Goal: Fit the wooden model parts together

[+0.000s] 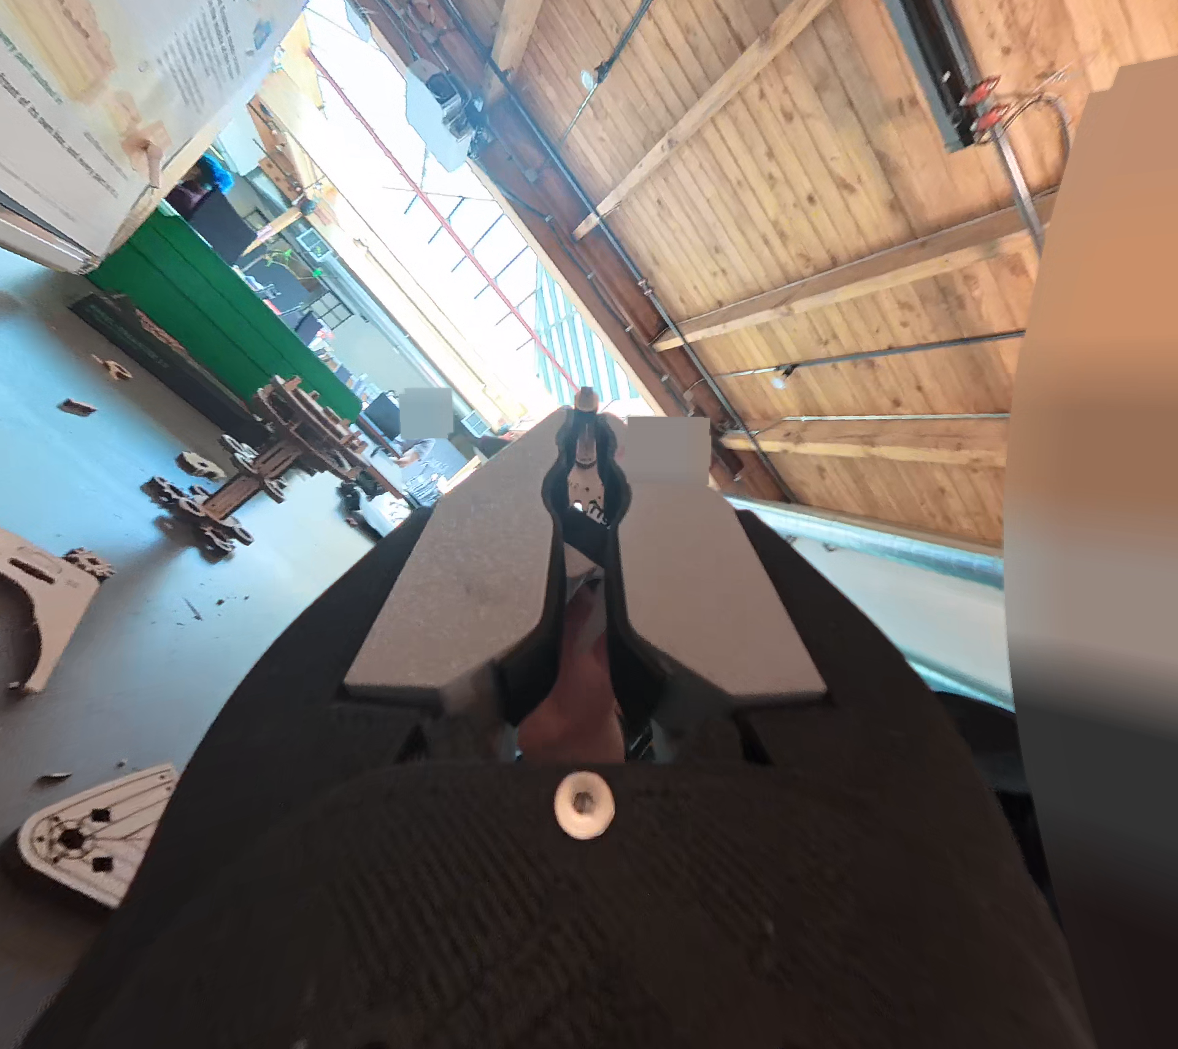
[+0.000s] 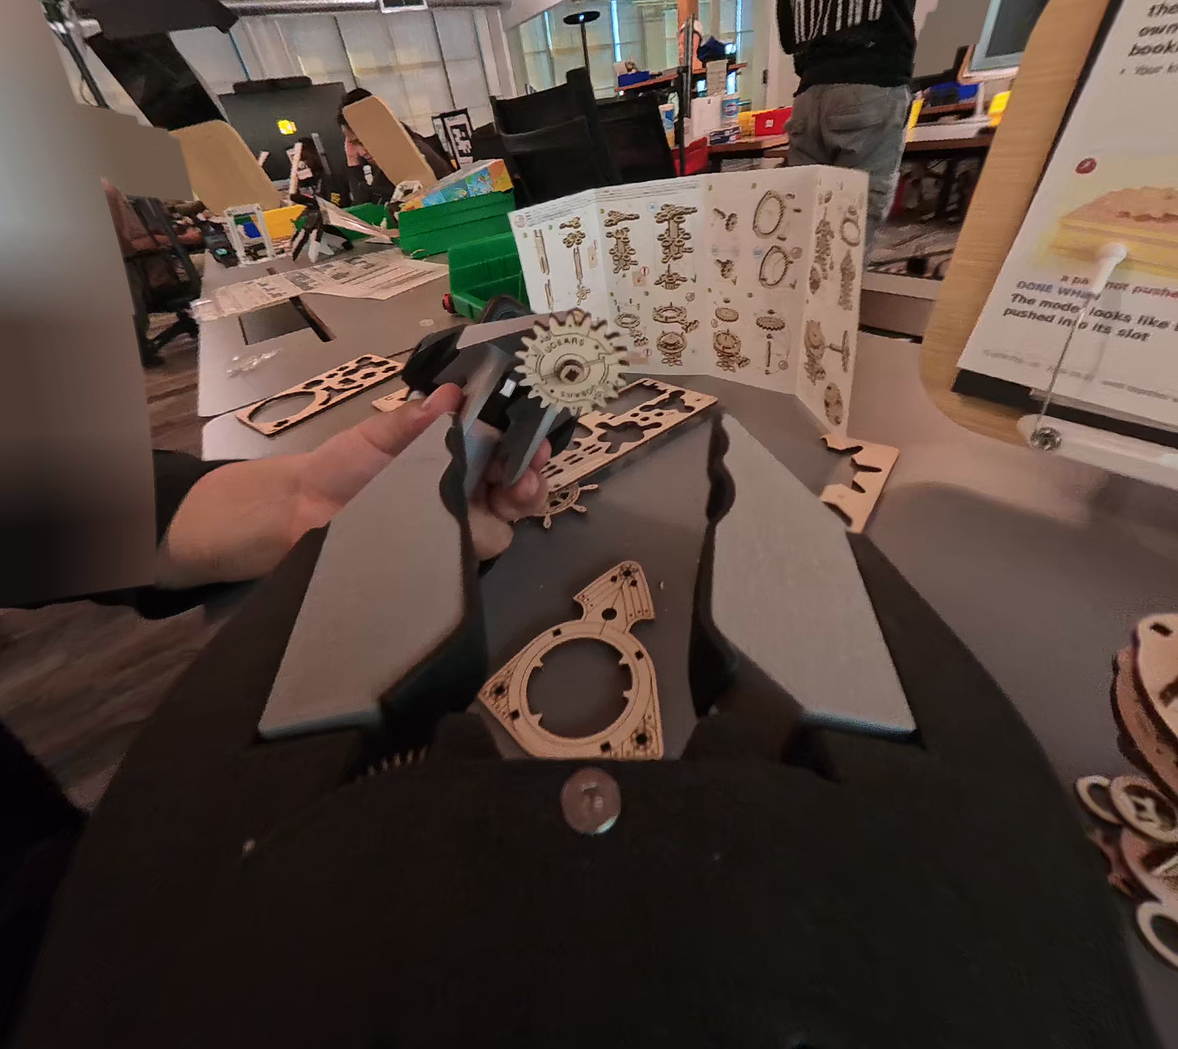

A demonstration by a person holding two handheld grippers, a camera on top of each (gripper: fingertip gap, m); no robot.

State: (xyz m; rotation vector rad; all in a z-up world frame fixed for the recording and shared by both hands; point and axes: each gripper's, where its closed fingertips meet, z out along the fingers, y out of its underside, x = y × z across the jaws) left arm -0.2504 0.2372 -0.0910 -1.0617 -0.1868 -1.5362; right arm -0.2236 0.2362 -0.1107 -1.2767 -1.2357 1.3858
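My left gripper (image 1: pixel 588 420) points up toward the ceiling and is shut on a wooden gear (image 1: pixel 583 454), seen edge-on between its pads. The right wrist view shows that left gripper (image 2: pixel 510 381) in a hand, holding the toothed gear (image 2: pixel 570 362) upright above the table. My right gripper (image 2: pixel 586 445) is open and empty, facing the gear from just below it. A flat wooden plate with a ring cut-out (image 2: pixel 583 674) lies on the table between my right fingers. A partly built wooden model (image 1: pixel 287 445) stands on the table at the left.
A folded instruction leaflet (image 2: pixel 695 279) stands behind the gear. Emptied wooden sheets (image 2: pixel 631 425) and a small ship-wheel piece (image 2: pixel 567 499) lie on the table. A stack of wooden parts (image 2: pixel 1147 731) is at the right edge, below a sign on a stand (image 2: pixel 1083 253). Green bins (image 2: pixel 484 273) stand behind. Less than 4 cm separates the two grippers' tips. The small ship-wheel piece (image 2: pixel 567 499) is about equally far from each gripper, around 20 centimetres.
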